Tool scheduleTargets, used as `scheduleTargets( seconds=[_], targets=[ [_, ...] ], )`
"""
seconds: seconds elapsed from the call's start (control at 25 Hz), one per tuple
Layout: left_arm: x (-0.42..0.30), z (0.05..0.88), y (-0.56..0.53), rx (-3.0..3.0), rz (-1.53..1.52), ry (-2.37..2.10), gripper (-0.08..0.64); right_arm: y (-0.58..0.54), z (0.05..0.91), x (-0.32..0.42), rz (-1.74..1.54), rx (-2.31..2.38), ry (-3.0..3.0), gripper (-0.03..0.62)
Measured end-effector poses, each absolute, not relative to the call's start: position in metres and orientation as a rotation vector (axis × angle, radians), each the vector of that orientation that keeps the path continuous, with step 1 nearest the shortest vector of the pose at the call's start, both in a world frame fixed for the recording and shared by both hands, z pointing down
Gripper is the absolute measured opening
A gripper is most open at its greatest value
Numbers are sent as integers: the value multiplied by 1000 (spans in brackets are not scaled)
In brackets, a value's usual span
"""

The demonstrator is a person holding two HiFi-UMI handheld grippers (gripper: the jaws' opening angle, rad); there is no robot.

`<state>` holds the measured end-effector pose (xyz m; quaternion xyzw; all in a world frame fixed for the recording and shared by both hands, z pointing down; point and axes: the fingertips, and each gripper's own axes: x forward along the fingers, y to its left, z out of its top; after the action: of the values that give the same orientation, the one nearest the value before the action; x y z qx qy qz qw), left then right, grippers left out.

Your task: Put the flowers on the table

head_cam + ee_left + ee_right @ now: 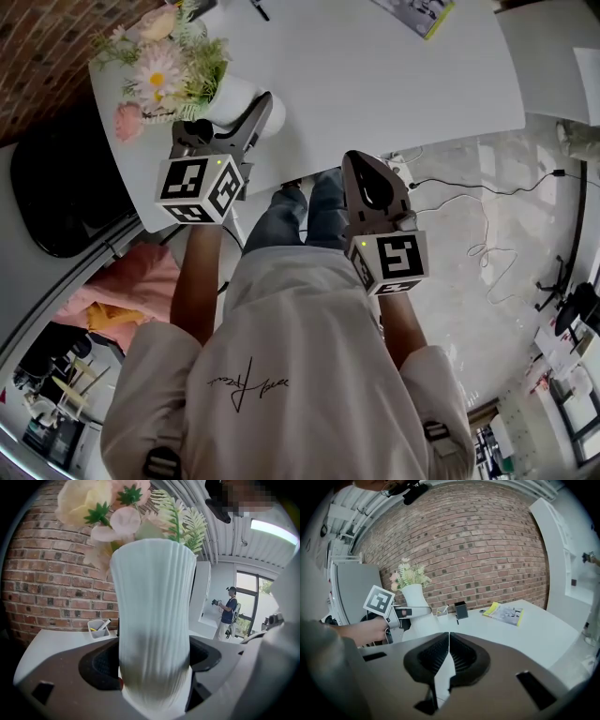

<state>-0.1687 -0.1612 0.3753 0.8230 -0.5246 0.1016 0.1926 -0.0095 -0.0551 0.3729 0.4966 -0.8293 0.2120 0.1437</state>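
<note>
1. Close to the torso, the right gripper (pixel 447 641) hangs at the near edge of the table (pixel 394 84). Its jaws are pressed together with nothing between them.
2. Left gripper (pixel 242 120) reaches over the table's near-left corner. Its 2 jaws clamp the lower body of a white ribbed vase (pixel 154 620).
3. Vase is upright over that corner. Whether its base touches the tabletop cannot be told.
4. Flowers (pixel 157 67) fill the vase mouth: pink and cream blooms, 1 daisy-like head, green fronds.
5. Farther along the table are a small pen cup (pixel 97 629), a dark box (pixel 461 610) and a yellow-edged booklet (pixel 505 612).
6. Brick wall (pixel 478 550) rises behind the table. A person (pixel 228 613) stands far off beside a window.
</note>
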Motion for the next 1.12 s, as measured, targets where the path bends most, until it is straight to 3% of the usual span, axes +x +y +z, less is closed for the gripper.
scheduleTargets(
  seconds=[1.12],
  targets=[
    [-125,401,-225,2277,326,-1510,419,-104,398,35,699,1397,-2376,25]
  ],
)
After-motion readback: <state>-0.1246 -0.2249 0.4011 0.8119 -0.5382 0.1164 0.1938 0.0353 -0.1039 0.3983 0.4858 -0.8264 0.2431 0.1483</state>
